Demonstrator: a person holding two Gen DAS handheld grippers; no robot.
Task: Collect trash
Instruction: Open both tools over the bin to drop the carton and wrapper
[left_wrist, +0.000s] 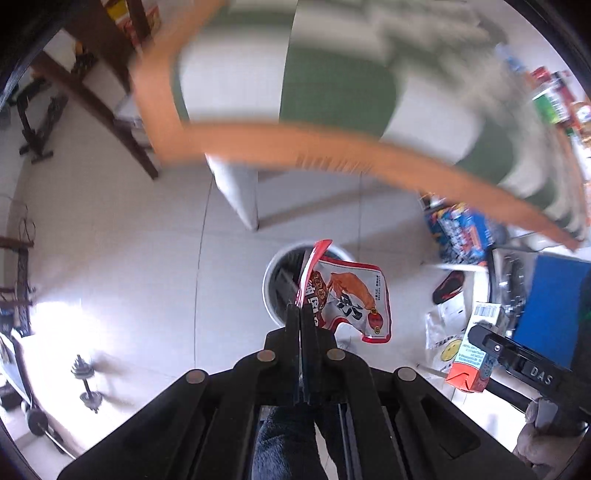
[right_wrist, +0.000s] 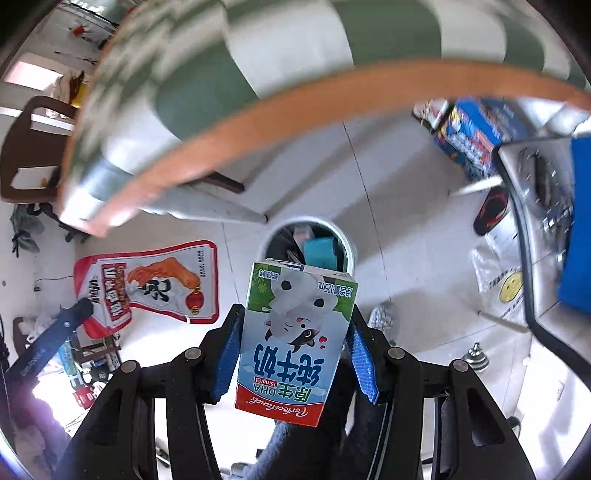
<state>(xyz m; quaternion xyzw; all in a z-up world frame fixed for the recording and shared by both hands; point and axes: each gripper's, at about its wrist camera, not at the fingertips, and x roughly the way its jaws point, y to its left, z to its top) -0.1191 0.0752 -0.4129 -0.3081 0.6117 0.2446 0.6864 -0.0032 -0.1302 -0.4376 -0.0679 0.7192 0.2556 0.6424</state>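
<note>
My left gripper (left_wrist: 300, 308) is shut on a red and white snack wrapper (left_wrist: 345, 295) and holds it in the air over the near rim of a white trash bin (left_wrist: 271, 275) on the floor. The wrapper also shows in the right wrist view (right_wrist: 147, 282), with the left gripper below it. My right gripper (right_wrist: 295, 325) is shut on a small milk carton (right_wrist: 295, 339), held just short of the bin (right_wrist: 345, 243). The bin holds a teal box and other trash. The carton also shows in the left wrist view (left_wrist: 471, 360).
A table with an orange edge (left_wrist: 295, 146) and a green and white cloth stands beyond the bin. A blue printed box (left_wrist: 461, 229), a plastic bag with a smiley face (left_wrist: 445, 339) and a slipper (left_wrist: 448, 286) lie on the tiled floor to the right. Dumbbells (left_wrist: 86, 380) lie to the left.
</note>
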